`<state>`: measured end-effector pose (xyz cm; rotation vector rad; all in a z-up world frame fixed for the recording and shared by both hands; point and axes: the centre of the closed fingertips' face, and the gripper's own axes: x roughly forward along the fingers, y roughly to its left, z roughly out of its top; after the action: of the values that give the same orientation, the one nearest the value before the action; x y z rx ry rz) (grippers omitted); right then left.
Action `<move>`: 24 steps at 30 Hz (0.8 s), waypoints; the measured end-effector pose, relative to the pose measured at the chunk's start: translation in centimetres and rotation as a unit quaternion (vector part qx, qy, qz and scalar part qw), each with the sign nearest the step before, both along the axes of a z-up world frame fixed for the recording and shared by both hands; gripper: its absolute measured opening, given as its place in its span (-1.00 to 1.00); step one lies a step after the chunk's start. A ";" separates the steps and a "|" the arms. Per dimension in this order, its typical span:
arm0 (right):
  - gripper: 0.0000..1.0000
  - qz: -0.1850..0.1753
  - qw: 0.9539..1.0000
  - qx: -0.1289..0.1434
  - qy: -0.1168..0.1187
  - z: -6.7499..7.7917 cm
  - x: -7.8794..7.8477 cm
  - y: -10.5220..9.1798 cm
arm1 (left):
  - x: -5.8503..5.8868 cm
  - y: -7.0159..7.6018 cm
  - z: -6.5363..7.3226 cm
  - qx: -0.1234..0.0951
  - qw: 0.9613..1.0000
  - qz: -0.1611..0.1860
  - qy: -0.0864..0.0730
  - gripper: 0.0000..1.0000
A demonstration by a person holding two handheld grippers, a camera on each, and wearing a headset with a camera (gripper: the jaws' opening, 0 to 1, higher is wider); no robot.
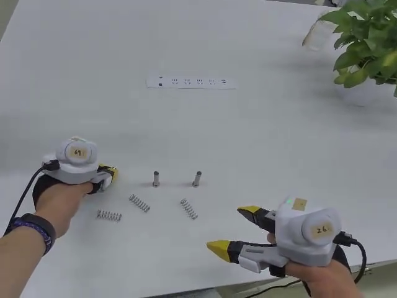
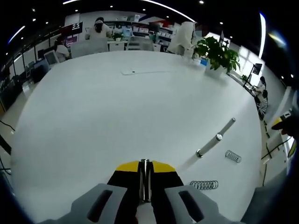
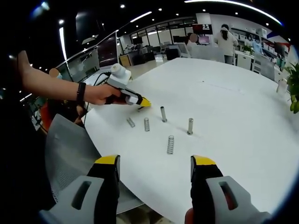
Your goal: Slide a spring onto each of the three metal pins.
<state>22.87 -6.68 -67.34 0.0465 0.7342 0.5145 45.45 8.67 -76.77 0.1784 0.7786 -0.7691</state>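
**Nearest spring straight ahead of my right gripper**
In the right gripper view the nearest spring (image 3: 170, 144) lies at 12 o'clock from my right gripper (image 3: 155, 161), whose jaws stand wide apart. Its long axis runs 12-to-6, end-on to me, so I judge I must turn to pinch across the coils. An upright pin (image 1: 196, 179) stands at the spring's 12 o'clock and a second upright pin (image 1: 156, 179) at its 10. My left gripper (image 1: 110, 175), farther off, is clamped on what looks like the third pin (image 2: 145, 179).
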 end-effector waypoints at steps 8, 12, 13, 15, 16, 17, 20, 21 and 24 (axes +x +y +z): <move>0.21 0.006 1.000 -0.003 -0.006 0.1 0.1 0.3 | 0.0 0.5 0.8 0.001 1.000 0.005 -0.008 -1.00; 0.22 0.011 1.000 -0.003 -0.007 0.1 0.1 0.5 | 0.1 0.9 1.1 -0.002 1.000 0.011 -0.007 -1.00; 0.23 0.011 1.000 -0.003 -0.007 0.1 0.1 0.5 | 0.0 0.9 1.2 -0.003 1.000 0.011 -0.008 -1.00; 0.23 0.012 1.000 -0.003 -0.007 0.1 0.1 0.6 | 0.1 1.0 1.5 -0.005 1.000 0.012 -0.011 -1.00; 0.23 0.013 1.000 -0.003 -0.007 0.1 0.1 0.6 | 0.1 1.0 1.6 -0.006 1.000 0.012 -0.012 -1.00; 0.23 0.013 1.000 -0.003 -0.007 0.1 0.1 0.6 | 0.1 1.1 1.8 -0.007 1.000 0.013 -0.013 -1.00; 0.23 0.015 1.000 -0.003 -0.008 0.1 0.1 0.7 | 0.1 1.2 2.1 -0.009 1.000 0.015 -0.016 -1.00; 0.24 0.017 1.000 -0.003 -0.009 0.1 0.1 0.7 | 0.1 1.3 2.2 -0.009 1.000 0.016 -0.018 -1.00; 0.26 0.020 1.000 -0.004 -0.010 0.1 0.1 0.8 | 0.0 1.5 2.5 -0.010 1.000 0.017 -0.021 -1.00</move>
<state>23.01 -5.88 -67.22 0.0183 0.7183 0.5491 45.45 10.15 -74.28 0.1628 0.7327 -0.7384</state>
